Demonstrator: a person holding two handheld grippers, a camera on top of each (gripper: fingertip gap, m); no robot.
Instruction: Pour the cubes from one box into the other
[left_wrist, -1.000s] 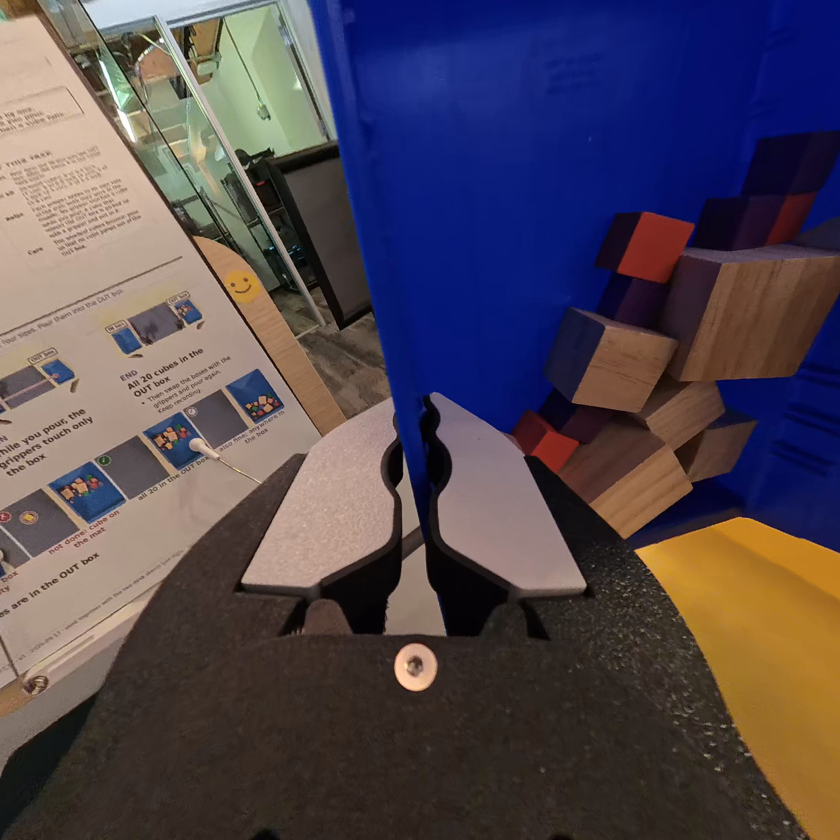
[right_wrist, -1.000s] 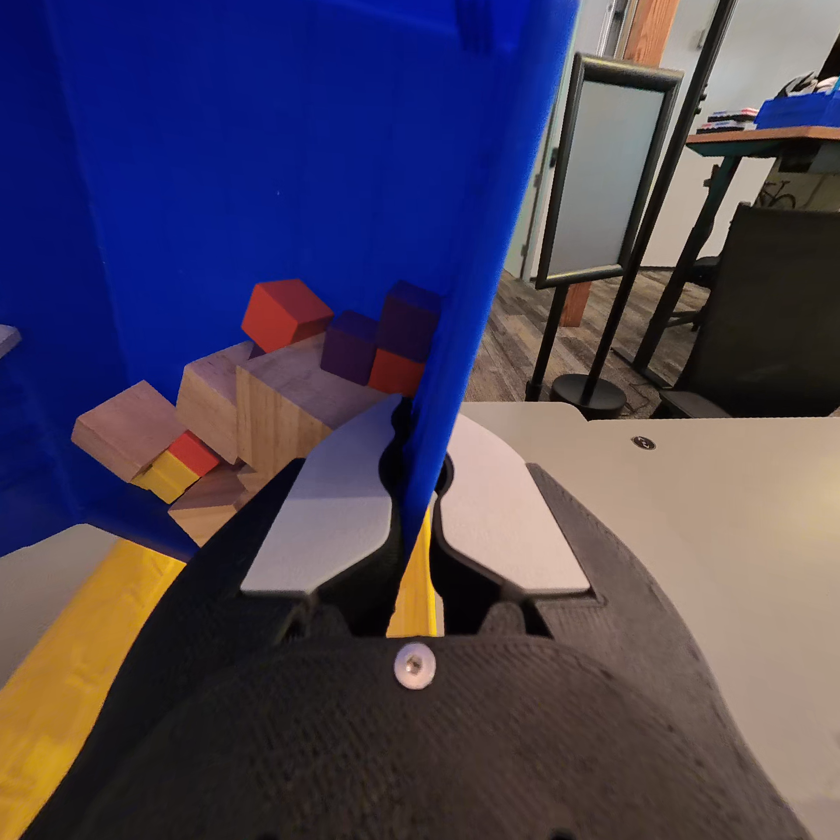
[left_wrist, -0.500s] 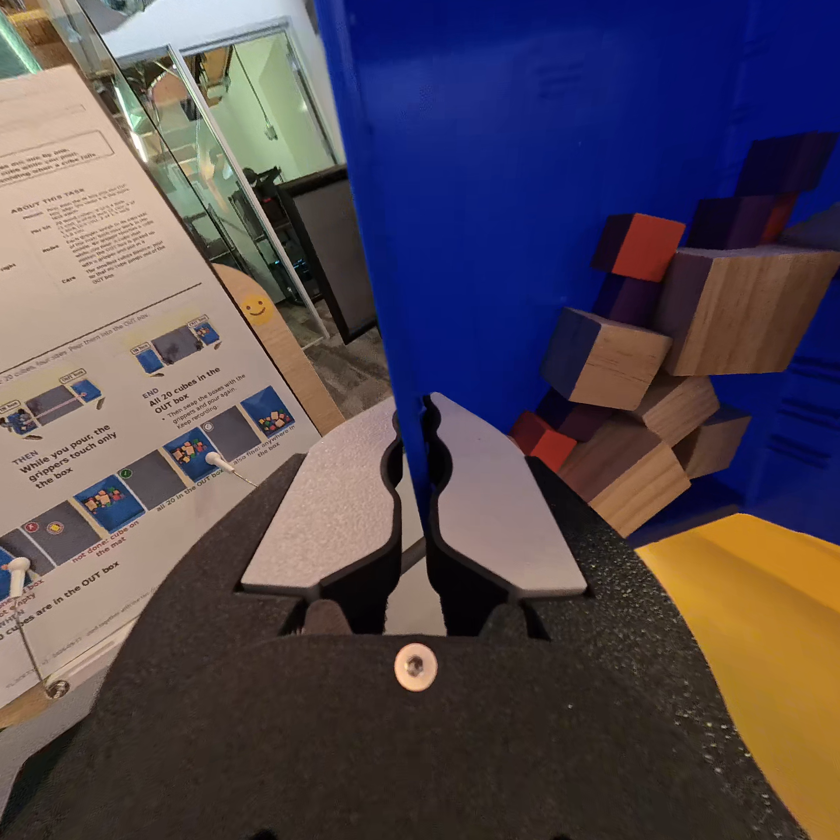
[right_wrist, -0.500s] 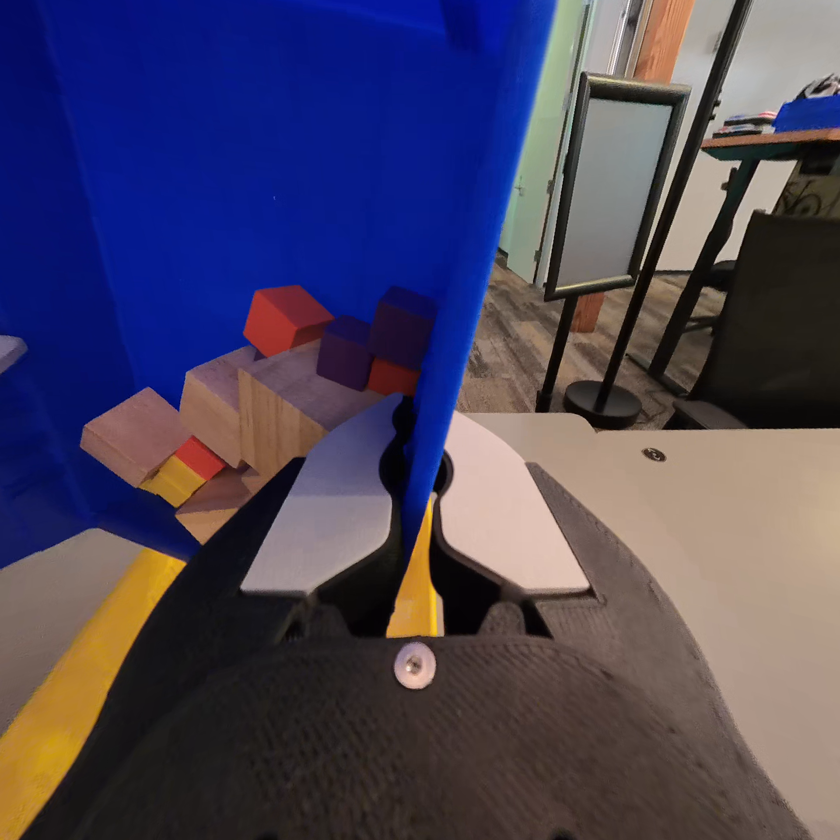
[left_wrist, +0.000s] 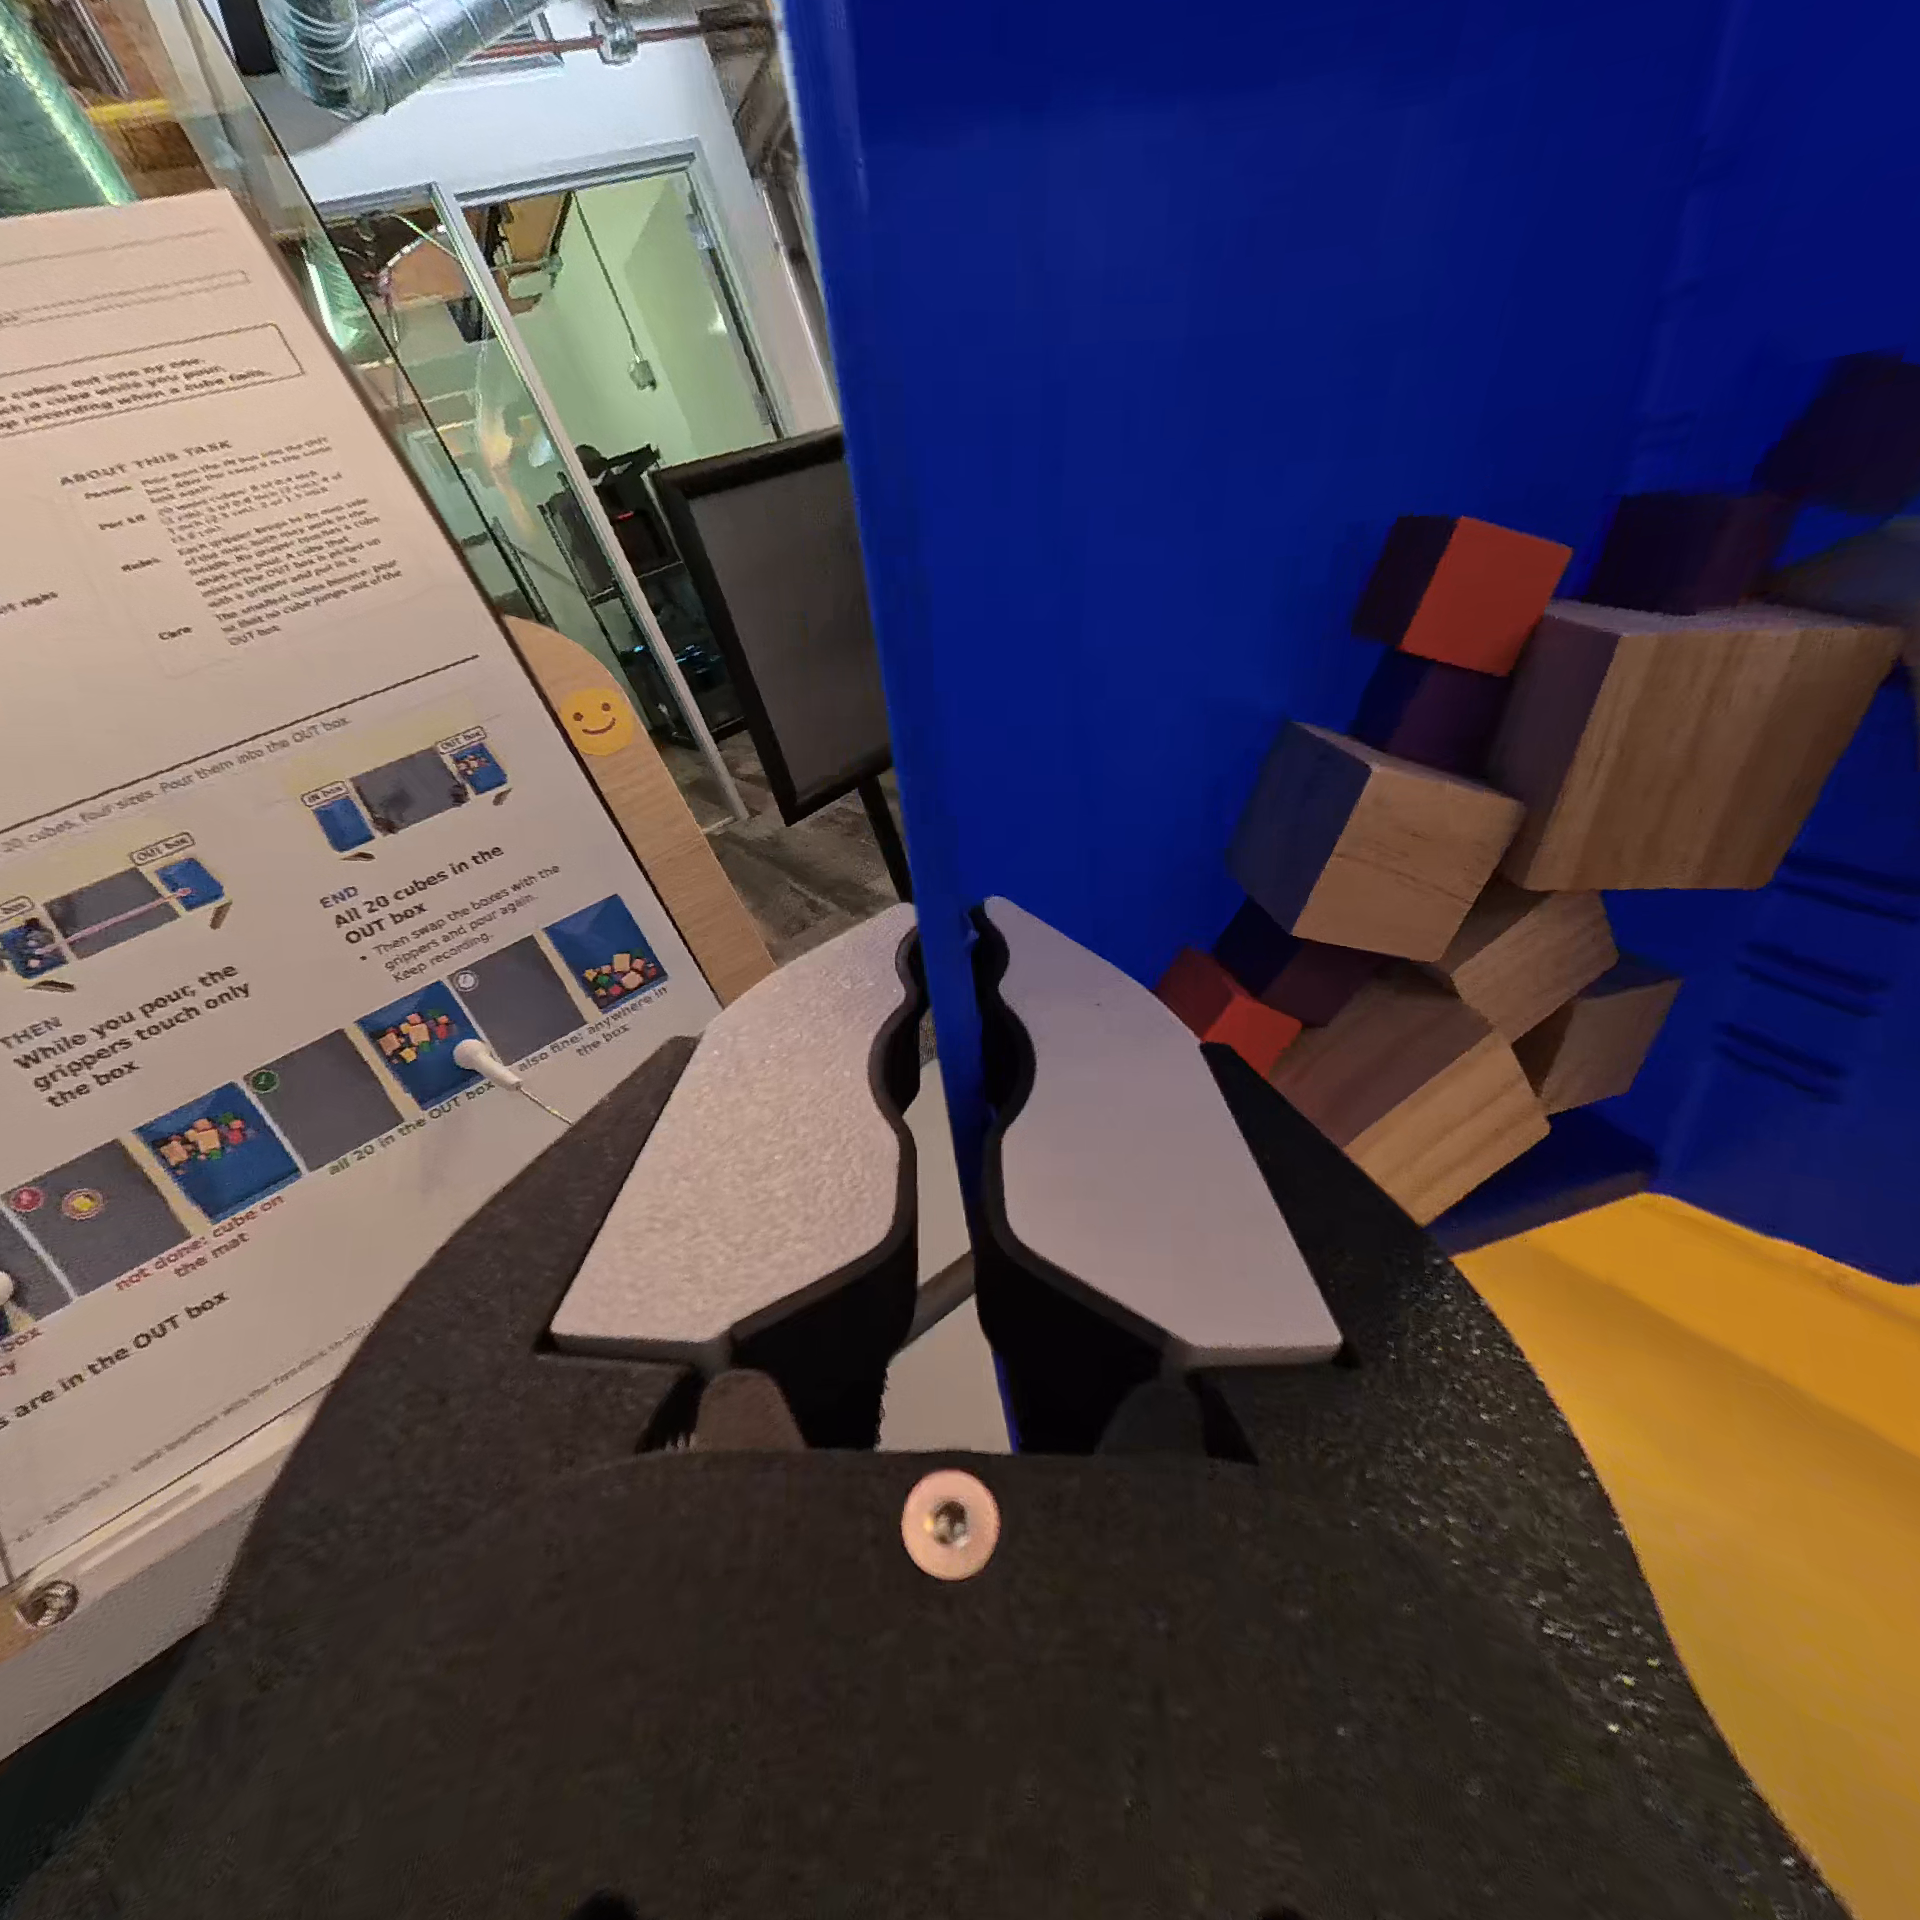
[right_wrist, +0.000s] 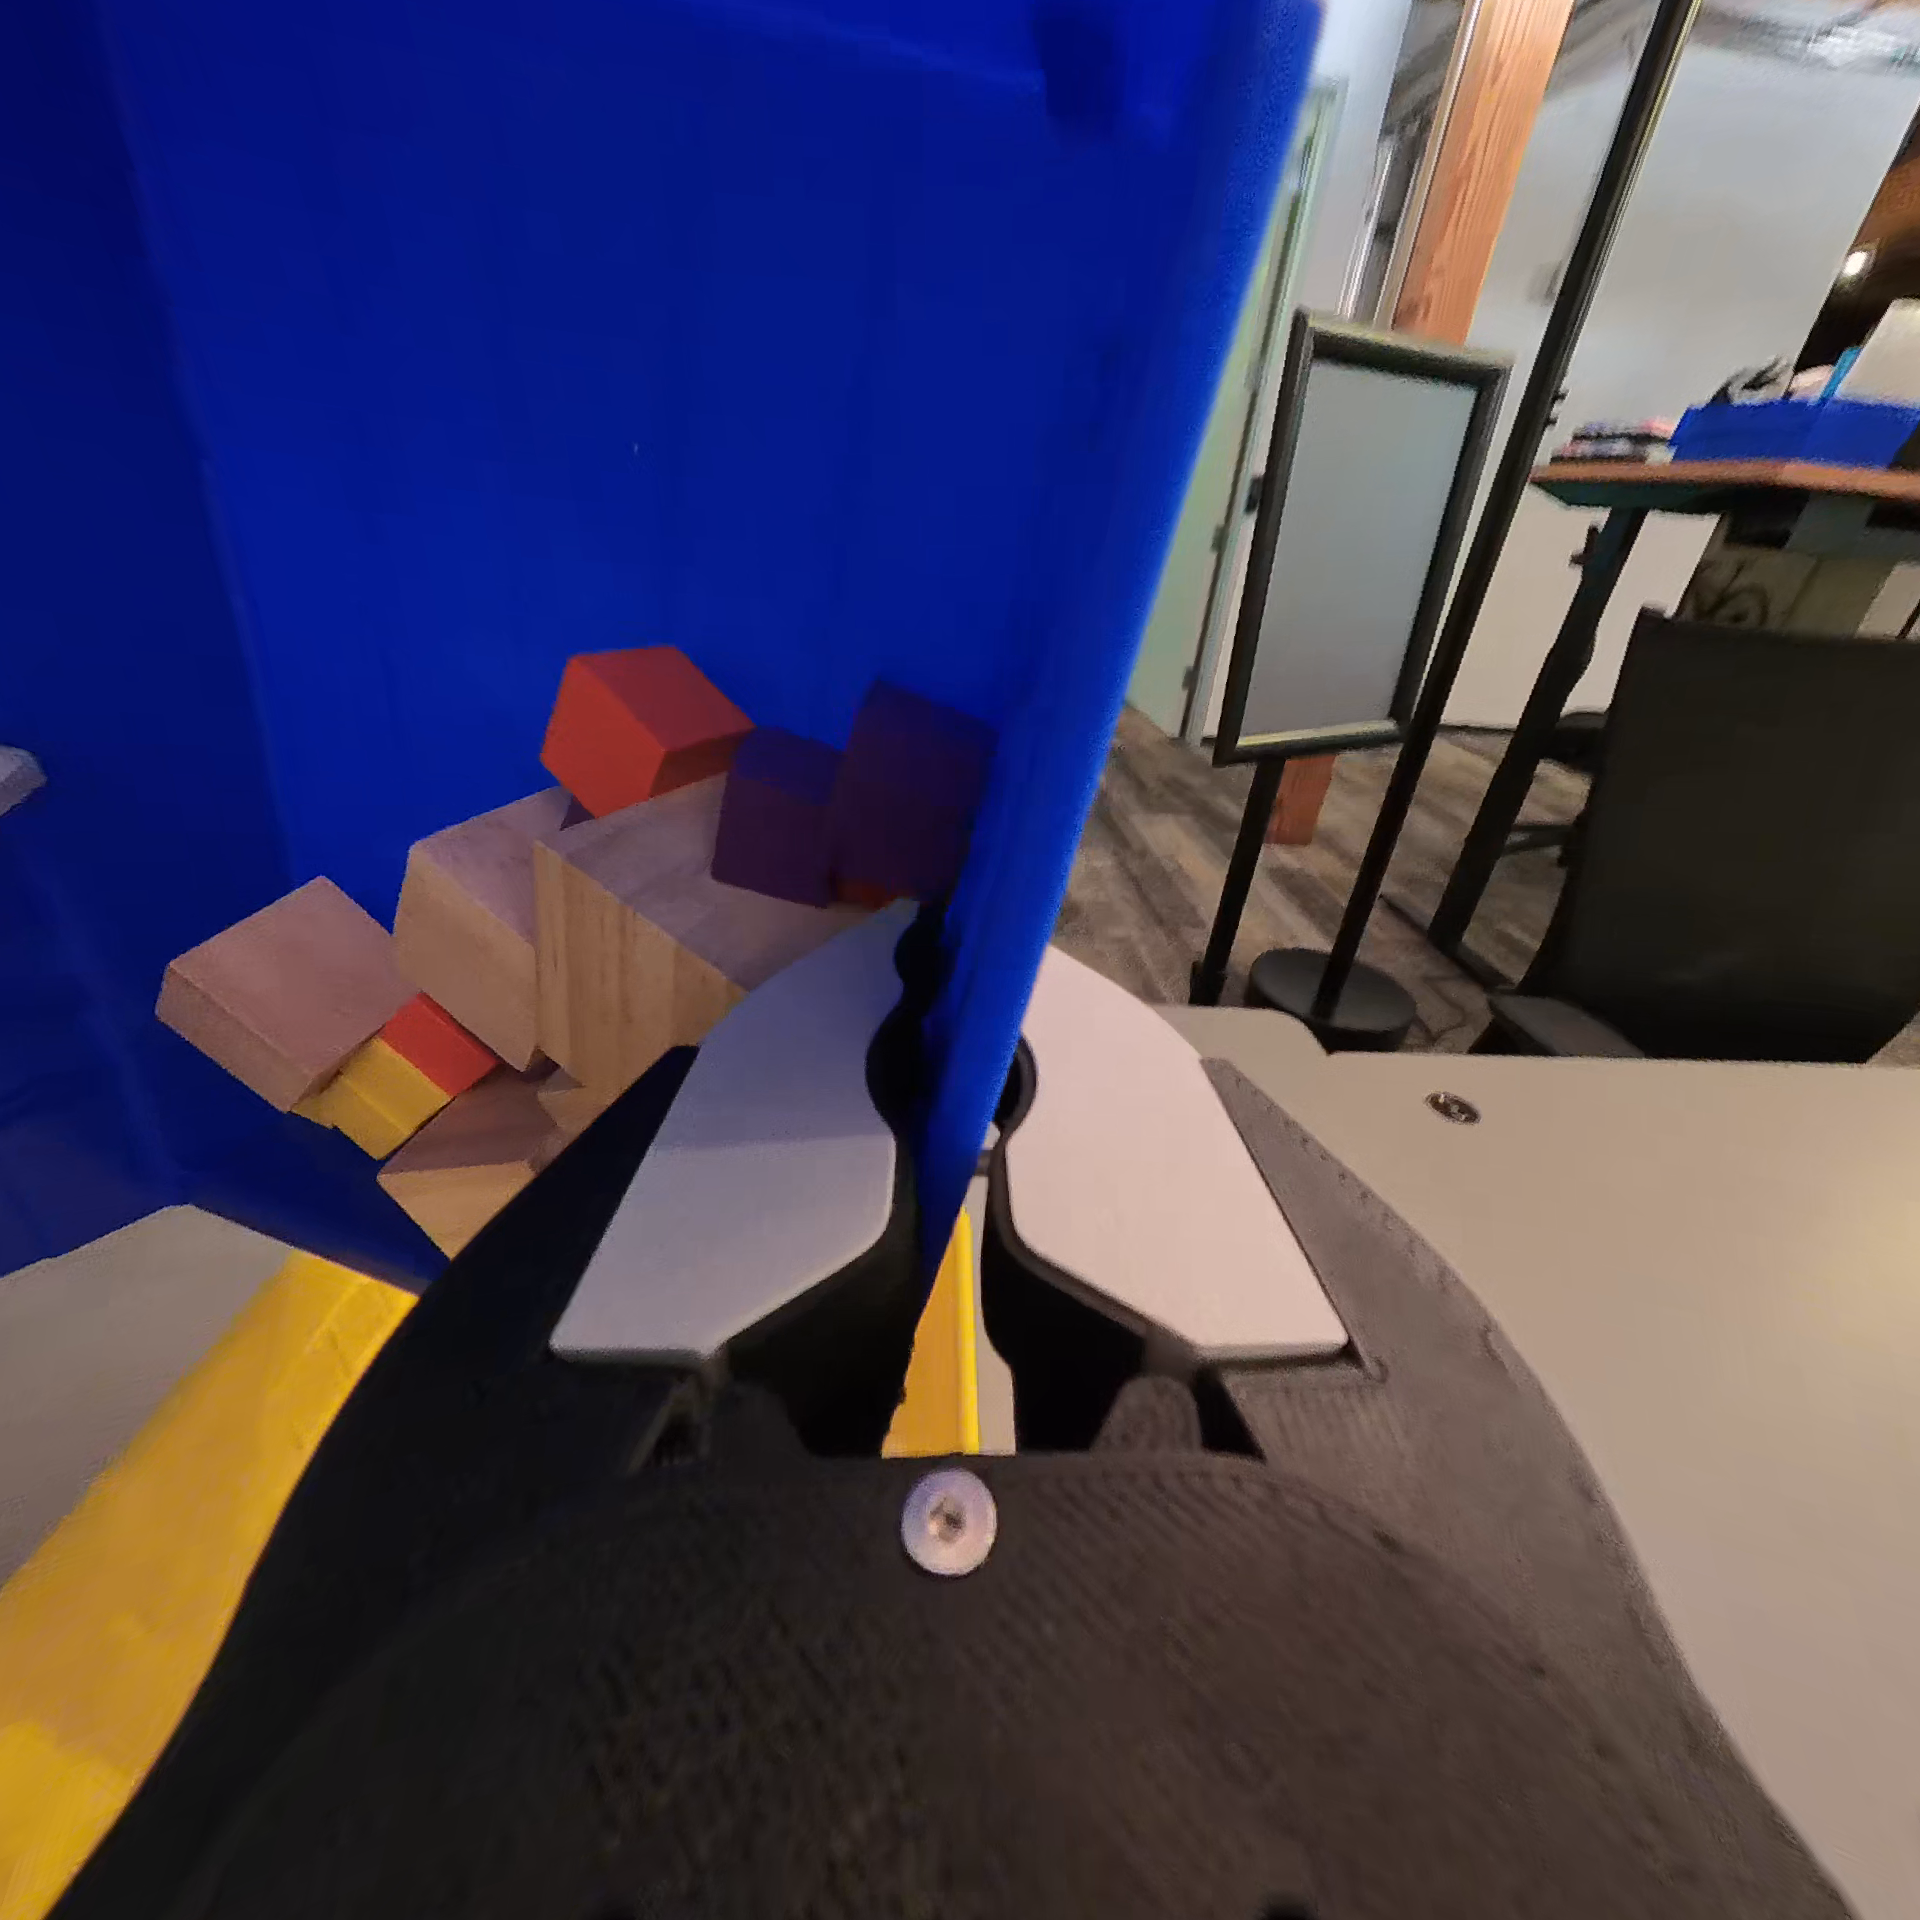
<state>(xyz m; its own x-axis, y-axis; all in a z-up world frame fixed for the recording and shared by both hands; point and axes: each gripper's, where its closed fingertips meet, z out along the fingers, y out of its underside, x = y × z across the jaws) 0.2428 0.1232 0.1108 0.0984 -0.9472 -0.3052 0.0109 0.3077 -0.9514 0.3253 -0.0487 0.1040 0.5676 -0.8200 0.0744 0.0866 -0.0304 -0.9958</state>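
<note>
Blue box (left_wrist: 1195, 468) tipped steep. L gripper (left_wrist: 951, 997) pinched tight on one wall, R gripper (right_wrist: 961, 997) on opposite wall. Cubes (right_wrist: 582, 935) piled at low end, above yellow strip (left_wrist: 1714, 1455).

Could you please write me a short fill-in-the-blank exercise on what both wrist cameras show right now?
1. Each gripper, the left gripper and the right gripper, is shut on a wall of the tall ____ plastic box.
2. The wooden cubes lie piled ____ the box.
3. Below the box's open edge lies a flat surface coloured ____.
4. The small painted cube topping the pile in the right wrist view is ____.

Missing words: blue; inside; yellow; red
</note>
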